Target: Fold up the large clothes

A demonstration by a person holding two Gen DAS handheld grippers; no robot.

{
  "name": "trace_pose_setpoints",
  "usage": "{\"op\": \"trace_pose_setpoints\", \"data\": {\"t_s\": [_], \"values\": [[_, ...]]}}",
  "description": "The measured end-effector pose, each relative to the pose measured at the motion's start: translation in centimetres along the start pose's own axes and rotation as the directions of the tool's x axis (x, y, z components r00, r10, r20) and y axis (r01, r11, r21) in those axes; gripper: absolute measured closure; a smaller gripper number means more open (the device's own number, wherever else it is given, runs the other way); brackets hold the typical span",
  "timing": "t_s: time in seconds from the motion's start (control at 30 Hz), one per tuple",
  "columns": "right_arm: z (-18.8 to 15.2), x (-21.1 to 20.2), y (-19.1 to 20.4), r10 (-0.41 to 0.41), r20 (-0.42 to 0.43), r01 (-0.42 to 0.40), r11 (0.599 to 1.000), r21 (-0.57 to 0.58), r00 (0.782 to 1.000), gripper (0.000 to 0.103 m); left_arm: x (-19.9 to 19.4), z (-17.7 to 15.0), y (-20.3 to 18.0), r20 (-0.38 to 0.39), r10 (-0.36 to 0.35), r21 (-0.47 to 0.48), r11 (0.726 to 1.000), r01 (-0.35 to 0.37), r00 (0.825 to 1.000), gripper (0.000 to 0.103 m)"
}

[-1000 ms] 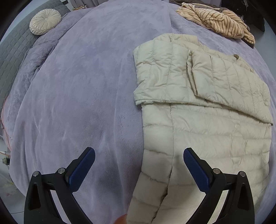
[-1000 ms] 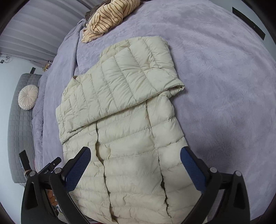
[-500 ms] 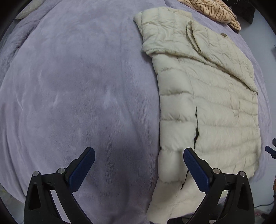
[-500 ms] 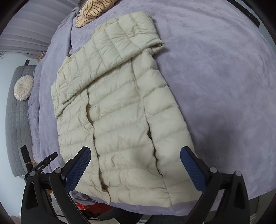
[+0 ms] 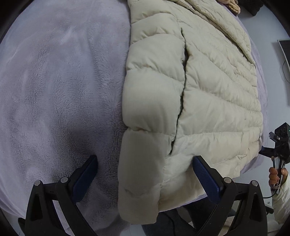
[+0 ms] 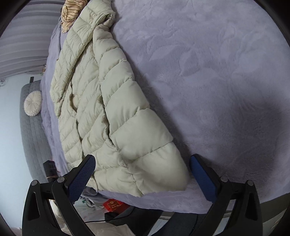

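A cream quilted puffer jacket (image 5: 208,90) lies flat on the lavender fleece bed cover (image 5: 54,90), its sleeves folded in over the body. My left gripper (image 5: 145,174) is open, and its jaws straddle the jacket's near hem corner, which hangs over the bed edge. My right gripper (image 6: 143,172) is open, and its jaws straddle the other hem corner of the jacket (image 6: 112,112). Neither gripper holds any cloth. The right gripper and the hand holding it also show at the right edge of the left wrist view (image 5: 279,145).
A tan striped garment (image 6: 70,14) lies at the far end of the bed. A round cream cushion (image 6: 32,103) rests on the grey quilted headboard (image 6: 34,138). The bed's near edge runs just under both grippers, with a red box (image 6: 113,205) on the floor below.
Both grippers have dropped down and come in close to the jacket's hem at the near bed edge. The jacket itself has not moved. Both stay open.
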State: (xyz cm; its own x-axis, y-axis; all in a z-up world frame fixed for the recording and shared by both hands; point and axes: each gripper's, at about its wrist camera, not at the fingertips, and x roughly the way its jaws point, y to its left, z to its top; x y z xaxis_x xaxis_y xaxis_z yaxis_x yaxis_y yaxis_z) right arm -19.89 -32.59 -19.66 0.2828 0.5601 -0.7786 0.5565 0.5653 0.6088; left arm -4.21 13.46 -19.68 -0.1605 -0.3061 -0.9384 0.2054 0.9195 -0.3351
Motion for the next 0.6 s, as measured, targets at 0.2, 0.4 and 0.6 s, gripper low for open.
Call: {"op": "trace_pose_setpoints", "data": {"t_s": [0.2, 0.4, 0.6], "values": [[-0.1, 2.0, 0.5, 0.099, -0.051, -0.1, 0.995, -0.024, 0.994, 0.0, -0.5, -0.4, -1.4, -0.014, 0.013, 0.045, 0.999, -0.012, 1.0, 0.012], [-0.9, 1.4, 0.2, 0.162, -0.022, -0.16, 0.985, 0.058, 0.987, 0.053, -2.7, -0.3, -1.5, -0.028, 0.016, 0.097, 0.995, -0.013, 0.999, 0.067], [-0.9, 0.2, 2.1, 0.235, -0.025, -0.234, 0.971, 0.047, 0.972, 0.087, -6.5, 0.0, 0.6, -0.017, -0.196, 0.037, 0.98, 0.196, 0.981, 0.091]]}}
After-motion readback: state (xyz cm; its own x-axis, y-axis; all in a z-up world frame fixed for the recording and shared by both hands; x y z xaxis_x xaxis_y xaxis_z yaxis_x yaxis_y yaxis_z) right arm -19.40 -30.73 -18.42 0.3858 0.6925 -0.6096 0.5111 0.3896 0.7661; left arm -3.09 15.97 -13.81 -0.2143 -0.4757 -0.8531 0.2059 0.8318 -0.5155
